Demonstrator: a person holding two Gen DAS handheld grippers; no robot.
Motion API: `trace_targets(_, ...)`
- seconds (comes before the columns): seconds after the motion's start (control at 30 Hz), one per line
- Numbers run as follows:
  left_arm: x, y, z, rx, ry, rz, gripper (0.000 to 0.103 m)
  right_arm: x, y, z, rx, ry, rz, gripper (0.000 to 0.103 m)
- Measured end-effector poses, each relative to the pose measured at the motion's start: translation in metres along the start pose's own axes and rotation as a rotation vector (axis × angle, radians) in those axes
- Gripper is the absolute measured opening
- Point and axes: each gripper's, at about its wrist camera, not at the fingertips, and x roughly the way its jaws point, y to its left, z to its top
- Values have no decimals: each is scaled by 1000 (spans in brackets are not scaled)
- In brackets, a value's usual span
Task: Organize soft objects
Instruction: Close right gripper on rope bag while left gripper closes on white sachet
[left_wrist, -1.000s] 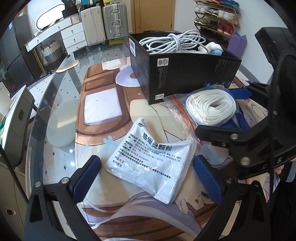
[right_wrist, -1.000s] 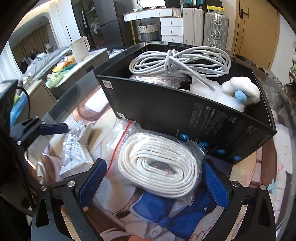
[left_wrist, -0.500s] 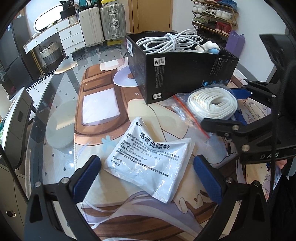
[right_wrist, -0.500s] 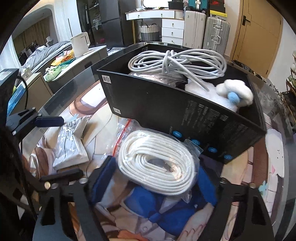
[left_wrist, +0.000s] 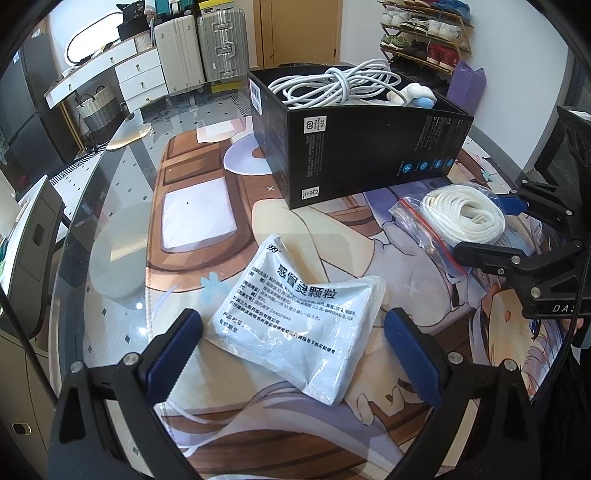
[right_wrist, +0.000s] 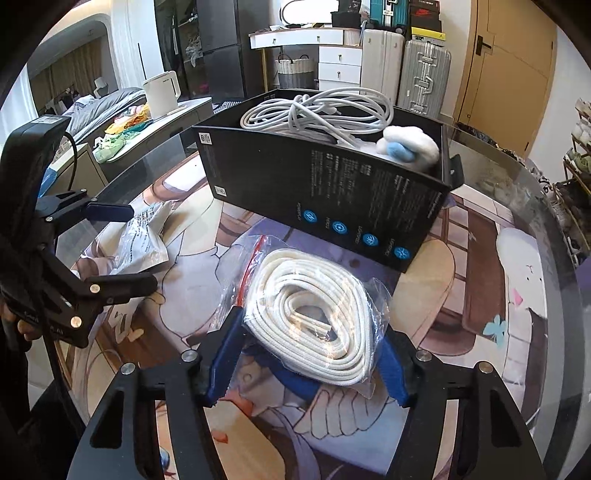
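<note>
A clear zip bag with a coil of white rope (right_wrist: 314, 314) lies in front of the black box (right_wrist: 332, 206). My right gripper (right_wrist: 308, 354) is shut on this bag, its blue pads pressing both sides; it also shows in the left wrist view (left_wrist: 461, 218). A white medicine packet (left_wrist: 295, 314) with printed text lies on the mat. My left gripper (left_wrist: 295, 347) is open with the packet between its pads, not touching. The box (left_wrist: 362, 155) holds a white cable (left_wrist: 332, 85) and a white-and-blue plush (left_wrist: 413, 96).
The glass table (left_wrist: 110, 206) carries a printed cartoon mat (left_wrist: 229, 229). Its curved edge runs along the left. Suitcases (left_wrist: 203, 48), a white dresser and a shoe rack (left_wrist: 424, 33) stand beyond. A kettle (right_wrist: 160, 92) sits on a counter to the far left.
My right gripper has closed its jaws on the rope bag. My left gripper has stayed open around the medicine packet, with the view pulled back slightly.
</note>
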Motion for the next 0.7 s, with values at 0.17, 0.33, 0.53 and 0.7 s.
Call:
trace_targets(0.17,-3,4,0,-7,-16,4,83,-3,-4,-4,1,-8,1,66)
trace_targets(0.33,-6,10,2,-24,-40,-1,67,-6,-6,-7,-6,-14,7,66)
trace_targets(0.53,-9,12,3,-30,-64,-9,65,-7,-8,-8,-11,-17,9,66)
trace_targets(0.7,-17,11,5,-34,-95,-13,65,-11,-8,-9,-12,-27,17,66)
